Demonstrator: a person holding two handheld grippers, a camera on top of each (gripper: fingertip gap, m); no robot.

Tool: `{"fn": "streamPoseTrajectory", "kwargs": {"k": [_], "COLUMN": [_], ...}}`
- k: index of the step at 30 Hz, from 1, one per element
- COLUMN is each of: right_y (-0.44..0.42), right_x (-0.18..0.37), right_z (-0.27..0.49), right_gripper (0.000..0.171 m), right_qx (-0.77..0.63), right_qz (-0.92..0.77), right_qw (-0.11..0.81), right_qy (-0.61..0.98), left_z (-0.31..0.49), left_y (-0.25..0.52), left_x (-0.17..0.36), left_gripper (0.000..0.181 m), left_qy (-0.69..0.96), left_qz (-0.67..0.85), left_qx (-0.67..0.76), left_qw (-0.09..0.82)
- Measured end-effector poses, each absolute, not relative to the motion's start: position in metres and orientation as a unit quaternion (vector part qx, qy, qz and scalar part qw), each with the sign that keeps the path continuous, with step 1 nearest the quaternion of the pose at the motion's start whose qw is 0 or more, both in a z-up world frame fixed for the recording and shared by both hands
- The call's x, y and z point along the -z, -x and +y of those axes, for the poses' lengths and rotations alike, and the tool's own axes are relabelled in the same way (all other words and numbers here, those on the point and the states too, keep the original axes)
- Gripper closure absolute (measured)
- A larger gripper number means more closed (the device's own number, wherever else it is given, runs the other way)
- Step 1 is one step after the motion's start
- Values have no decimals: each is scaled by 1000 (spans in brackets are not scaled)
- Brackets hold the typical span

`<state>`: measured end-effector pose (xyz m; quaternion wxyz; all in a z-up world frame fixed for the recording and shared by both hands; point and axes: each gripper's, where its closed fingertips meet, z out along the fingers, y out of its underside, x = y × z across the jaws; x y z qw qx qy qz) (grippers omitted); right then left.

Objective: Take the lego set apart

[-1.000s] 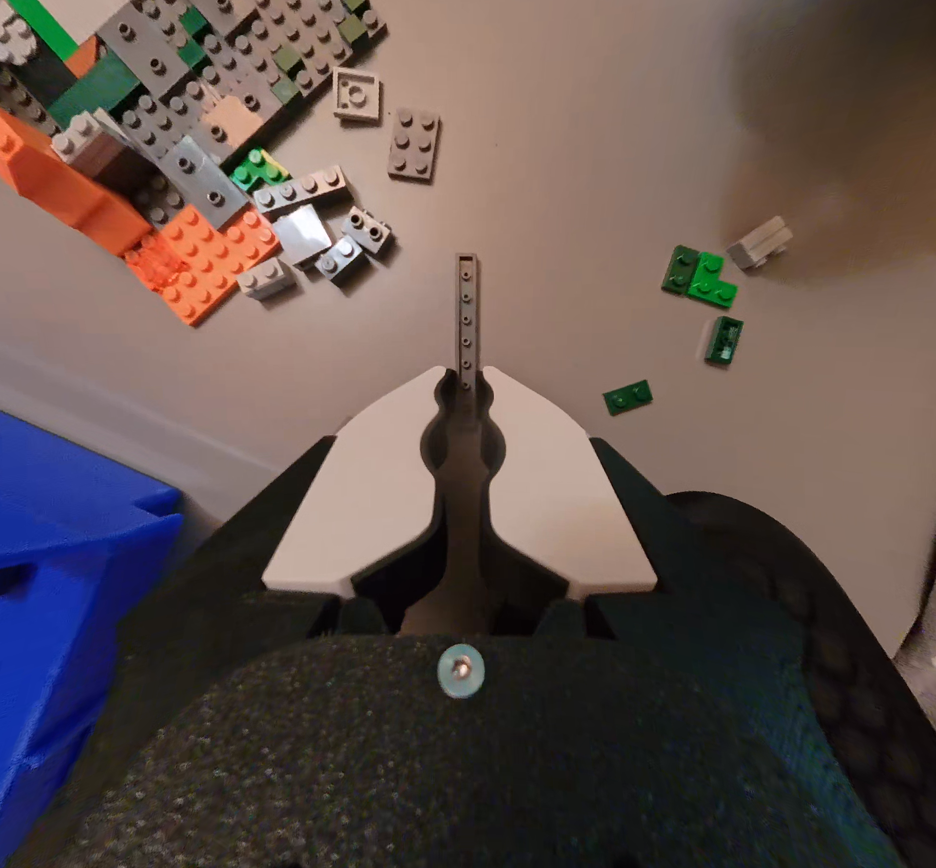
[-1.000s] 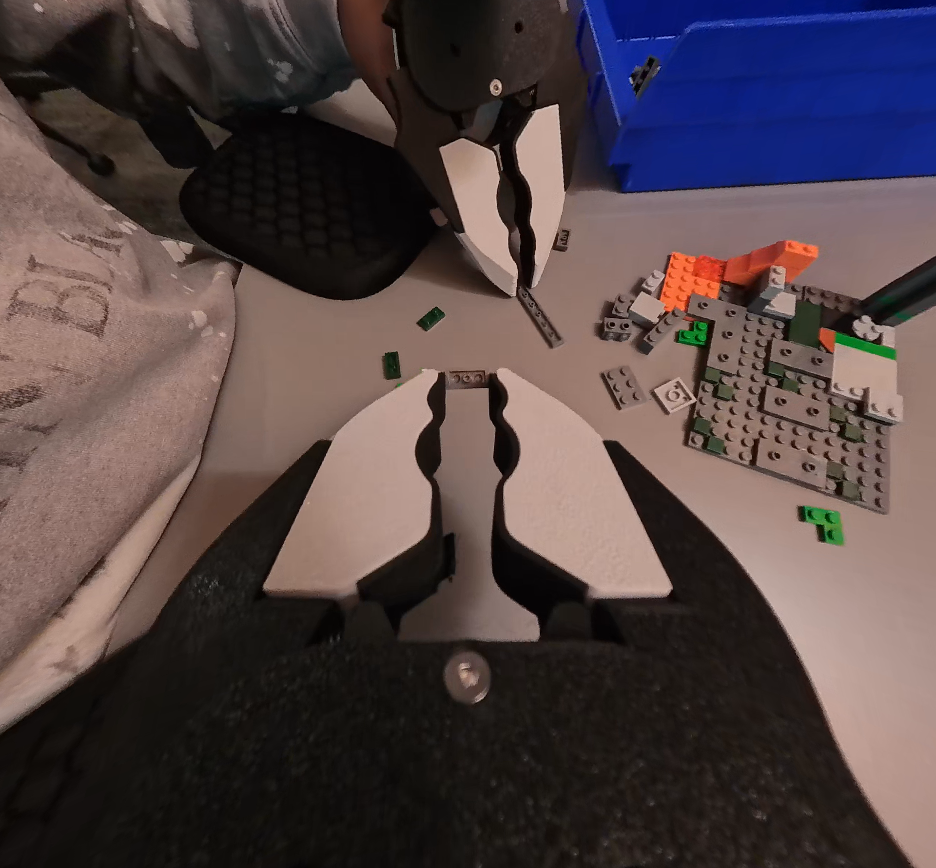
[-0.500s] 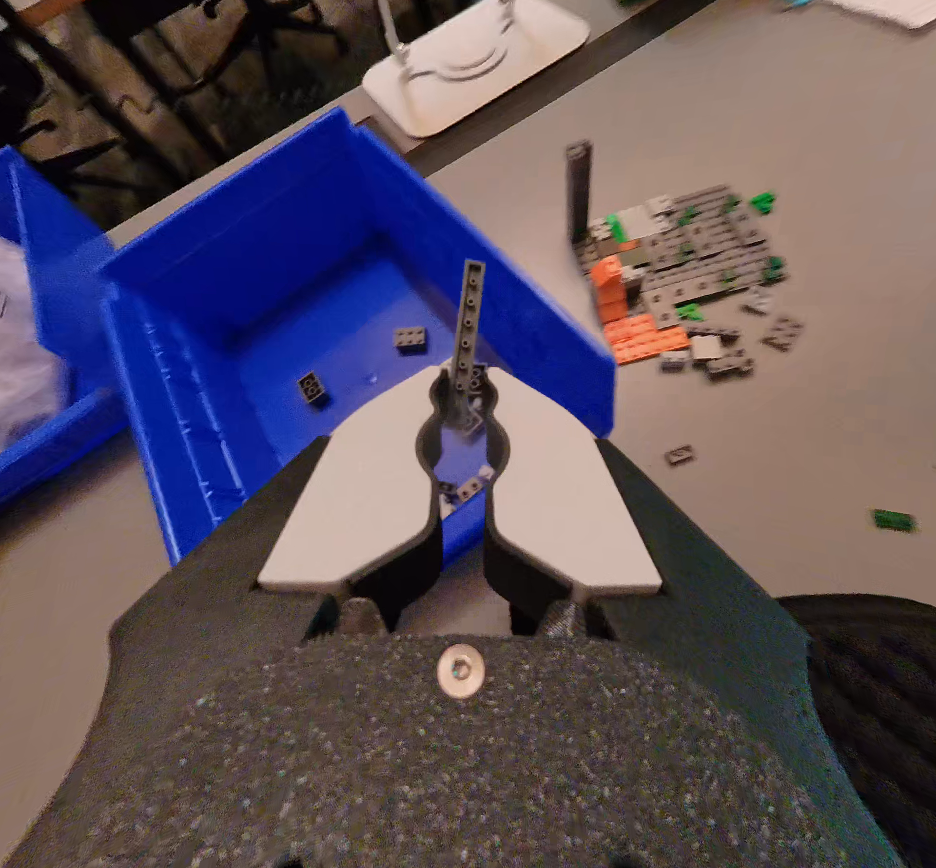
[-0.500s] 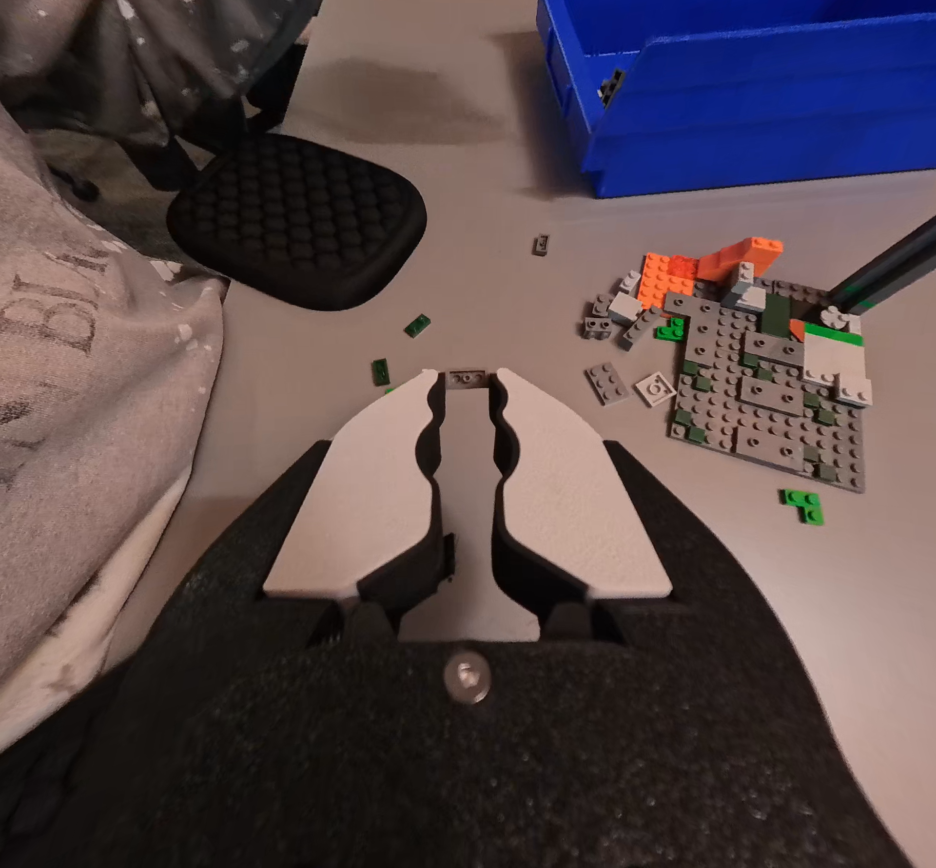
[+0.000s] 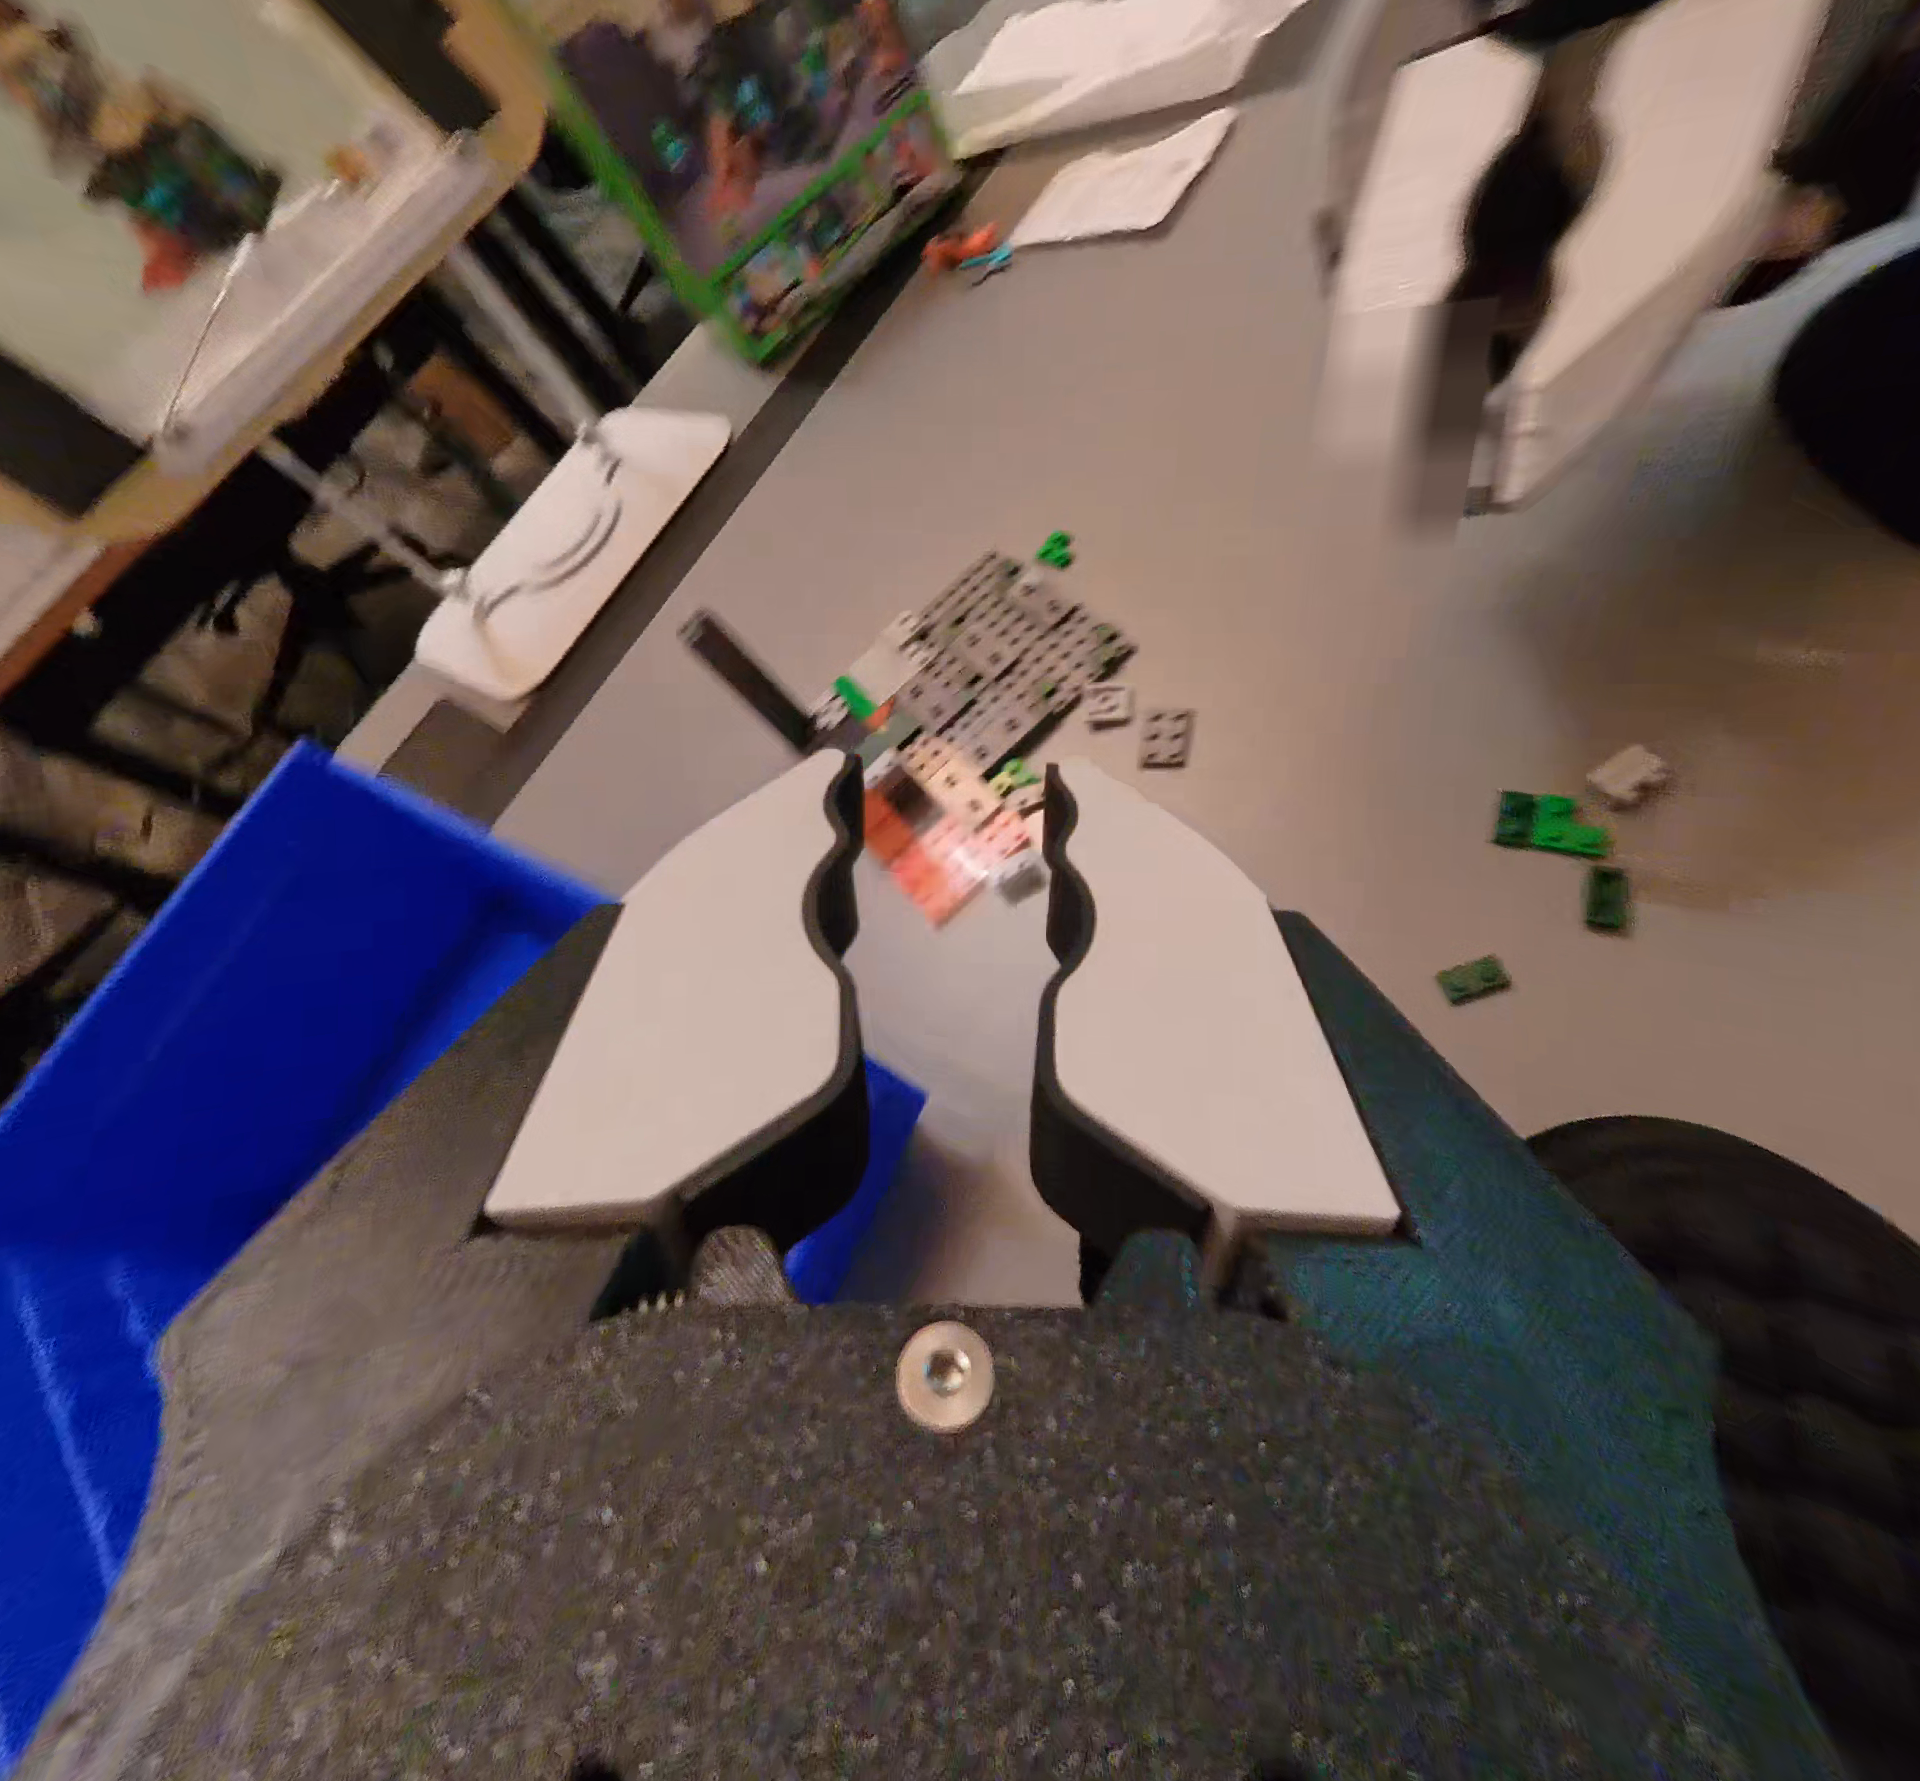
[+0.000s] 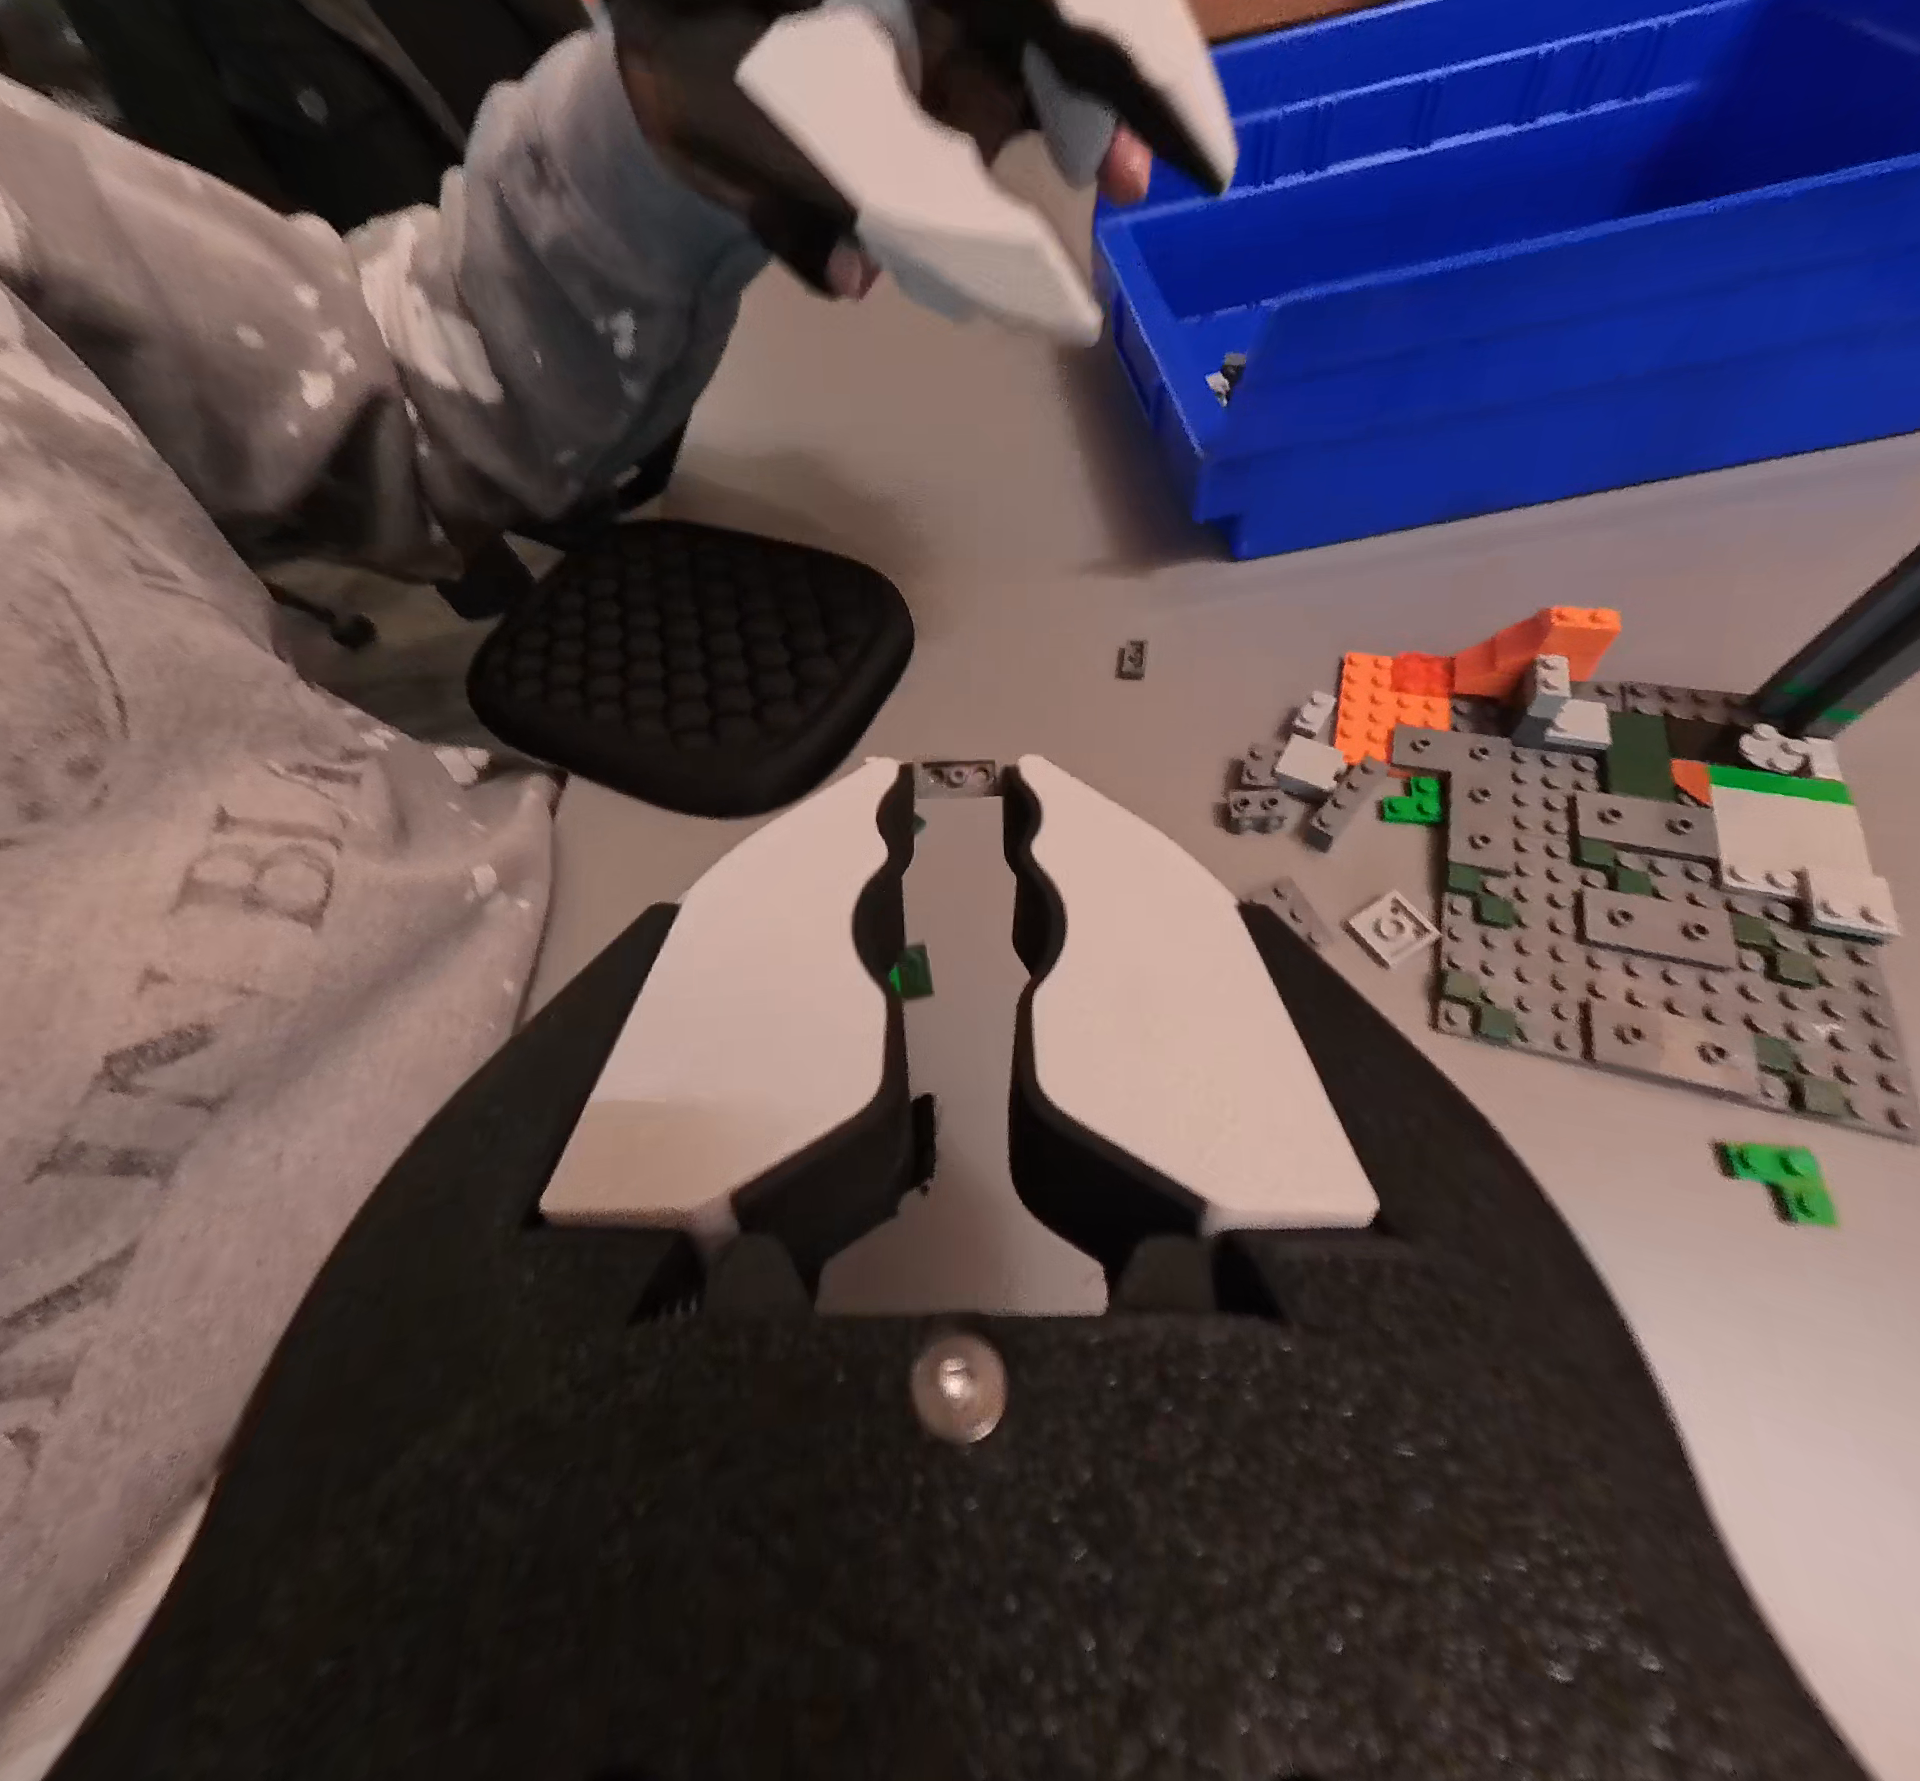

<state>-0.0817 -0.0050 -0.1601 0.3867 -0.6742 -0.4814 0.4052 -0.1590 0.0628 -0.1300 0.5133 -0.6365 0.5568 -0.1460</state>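
Left wrist view shows the left gripper (image 5: 951, 786) with its two pale grey fingers spread well apart and nothing between them. It hangs above the grey table (image 5: 1299, 651), with the deep blue plastic bin (image 5: 239, 1025) under its left side. Past the fingertips lies the partly stripped lego set (image 5: 997, 682), a grey studded baseplate with orange, white and green pieces still on it, blurred here. A dark upright post (image 5: 743, 682) rises at its far corner. Loose green plates (image 5: 1548, 822) and a small light grey brick (image 5: 1626, 773) lie scattered to the right, well apart from the set.

In the right wrist view, the right gripper (image 6: 956, 775) pinches a small grey two-stud plate (image 6: 956, 779) at its very tips, the fingers only narrowly parted around it. The set (image 6: 1652, 910) sits flat on the table to the right of this gripper, with an orange sloped brick (image 6: 1538, 651) at its far edge and loose grey bits (image 6: 1299, 796) beside it. A bright green corner plate (image 6: 1782, 1175) lies just off its near edge. A black honeycomb-textured pad (image 6: 686, 661) rests on the table to the left, next to a grey speckled sleeve (image 6: 416, 349). The left gripper (image 6: 1039, 162) shows blurred above, near the blue bin (image 6: 1558, 360).
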Motion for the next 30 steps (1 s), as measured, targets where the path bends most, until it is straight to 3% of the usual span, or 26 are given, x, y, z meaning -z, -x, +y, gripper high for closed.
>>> {"fn": "streamPoseTrajectory", "kwargs": {"k": [10, 21, 25, 30], "right_y": [105, 113, 110, 94], "right_x": [139, 135, 134, 133], "right_z": [-10, -16, -14, -8], "right_gripper": [156, 156, 145, 146], "right_qx": [-549, -619, -631, -632], "right_qz": [-392, -352, -338, -325], "right_qw": [348, 294, 287, 294], "right_qy": [651, 637, 637, 639], "left_z": [-9, -19, -18, 6], "left_y": [98, 91, 96, 120], "left_x": [138, 139, 138, 140], "left_gripper": [154, 171, 181, 181], "left_qy": [518, 501, 500, 536], "left_qz": [656, 671, 674, 652], "left_qx": [197, 196, 191, 165], "left_qw": [512, 510, 509, 509]}}
